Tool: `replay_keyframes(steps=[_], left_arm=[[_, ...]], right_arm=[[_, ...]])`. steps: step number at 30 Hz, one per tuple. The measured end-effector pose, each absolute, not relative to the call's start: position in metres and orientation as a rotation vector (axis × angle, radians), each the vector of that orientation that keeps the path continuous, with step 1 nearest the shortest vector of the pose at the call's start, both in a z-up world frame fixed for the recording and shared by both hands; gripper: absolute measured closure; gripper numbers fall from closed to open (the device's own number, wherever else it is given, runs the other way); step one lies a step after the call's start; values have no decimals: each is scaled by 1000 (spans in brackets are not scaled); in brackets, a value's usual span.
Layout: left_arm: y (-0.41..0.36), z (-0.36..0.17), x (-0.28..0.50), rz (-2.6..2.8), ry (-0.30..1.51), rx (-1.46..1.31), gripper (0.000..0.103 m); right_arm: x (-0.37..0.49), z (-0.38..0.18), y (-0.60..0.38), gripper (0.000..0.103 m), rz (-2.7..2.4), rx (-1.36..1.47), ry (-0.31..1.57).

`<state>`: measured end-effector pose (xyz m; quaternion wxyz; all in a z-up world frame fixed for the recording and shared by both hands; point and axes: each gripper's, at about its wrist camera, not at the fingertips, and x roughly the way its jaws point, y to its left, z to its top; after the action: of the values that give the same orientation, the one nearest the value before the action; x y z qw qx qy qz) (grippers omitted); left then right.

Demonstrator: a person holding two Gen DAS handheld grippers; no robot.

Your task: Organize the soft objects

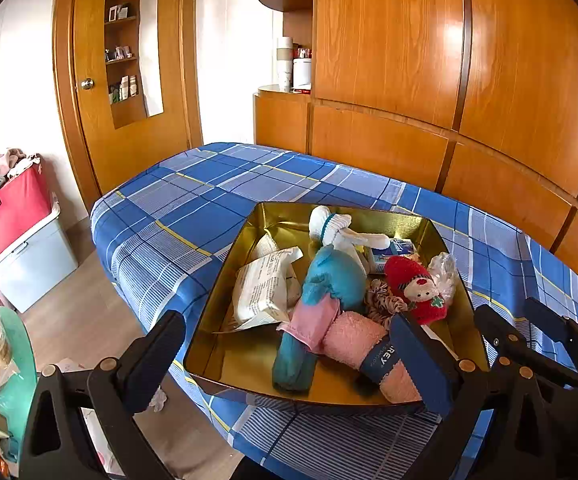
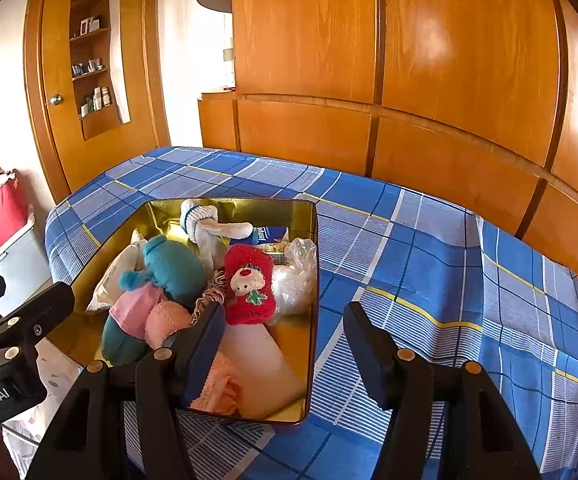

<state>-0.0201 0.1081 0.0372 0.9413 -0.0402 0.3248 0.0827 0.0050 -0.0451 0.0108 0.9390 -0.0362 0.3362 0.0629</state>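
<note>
A gold metal tin [image 1: 225, 292] sits on a bed [image 1: 193, 200] covered with a blue plaid sheet, filling the lower middle of the left wrist view and the lower left of the right wrist view. The soft things are piled inside it: a teal plush [image 1: 331, 280] wearing a pink cloth lies across the middle, a rolled pink towel [image 1: 353, 340] with a dark blue band lies at the near edge, and a red plush doll [image 1: 417, 284] rests toward the right wall. A white plush rabbit [image 1: 337, 228] lies at the far end, beside a small blue carton [image 1: 395, 250]. A white printed packet [image 1: 265, 288] leans on the left side, and a crumpled clear plastic bag [image 1: 445, 272] sits behind the red doll.

The left claw [image 1: 293, 356] stands released, its fingers spread wide either side of the tin's near rim, one over the floor at the lower left and one over the pink towel; whether that finger touches the towel is hard to judge. The right claw [image 2: 285, 344] is also released and grasps nothing: its left finger hangs over the tin's near corner and its right finger over the bare sheet to the right of the tin.

Wooden wardrobe panels [image 1: 429, 60] fill the upper right of both views, and a wooden door [image 1: 129, 80] stands at the upper left.
</note>
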Motion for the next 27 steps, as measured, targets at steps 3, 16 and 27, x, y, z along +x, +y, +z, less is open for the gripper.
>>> replay_keyframes(steps=[3,16,27], left_arm=[[108,37,-20,168,663,-81,0],[108,35,-20,168,671,-81,1],[108,35,-19,169,673,-80,1]], right_arm=[[5,10,-45,41,128,-73,687],[5,10,-45,41,124,-67,692],[5,10,-45,41,124,-66,692]])
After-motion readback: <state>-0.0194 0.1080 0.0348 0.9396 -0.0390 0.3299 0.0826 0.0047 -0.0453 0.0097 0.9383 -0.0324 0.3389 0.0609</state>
